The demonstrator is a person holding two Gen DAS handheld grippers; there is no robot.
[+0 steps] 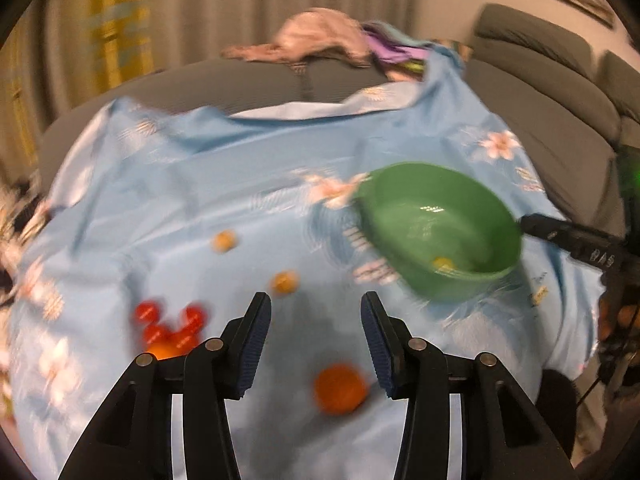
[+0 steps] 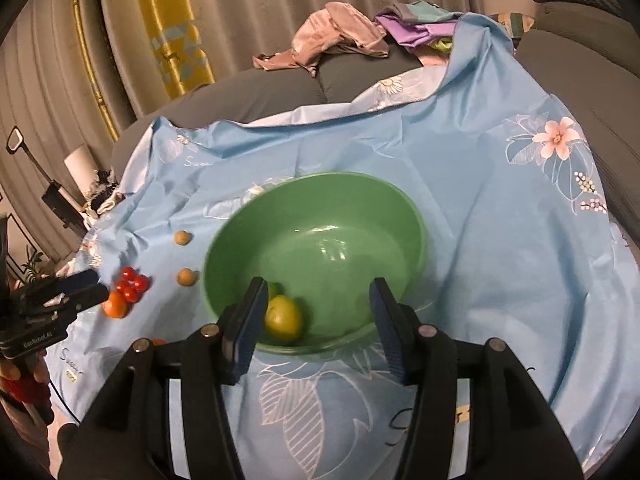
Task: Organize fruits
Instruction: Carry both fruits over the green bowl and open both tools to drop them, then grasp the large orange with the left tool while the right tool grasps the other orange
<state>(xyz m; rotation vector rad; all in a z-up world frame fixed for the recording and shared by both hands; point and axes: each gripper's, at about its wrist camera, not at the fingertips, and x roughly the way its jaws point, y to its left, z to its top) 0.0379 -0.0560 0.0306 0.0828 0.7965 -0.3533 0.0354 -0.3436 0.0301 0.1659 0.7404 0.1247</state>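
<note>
Left wrist view: our left gripper (image 1: 316, 344) stands part open, empty; orange (image 1: 340, 388) lies loose just before the green bowl (image 1: 400, 272).
Right wrist view: right gripper (image 2: 318, 330) part open, empty, over the bowl; lime (image 2: 283, 319) inside.
Risk: round fruit may roll off the slack cloth (image 2: 480, 200) if nudged.

We are looking at a grey sofa seat (image 2: 260, 96) that is carrying a light blue flowered sheet (image 2: 480, 208). A green bowl (image 2: 408, 216) is sitting directly on the sheet. Left of the bowl two small tan fruits (image 2: 182, 237) (image 2: 186, 277) are lying, and further left a cluster of red cherry tomatoes (image 2: 132, 283) is touching an orange (image 2: 115, 304). Behind the bowl, crumpled clothes (image 2: 340, 36) are lying on the seat's far edge.
</note>
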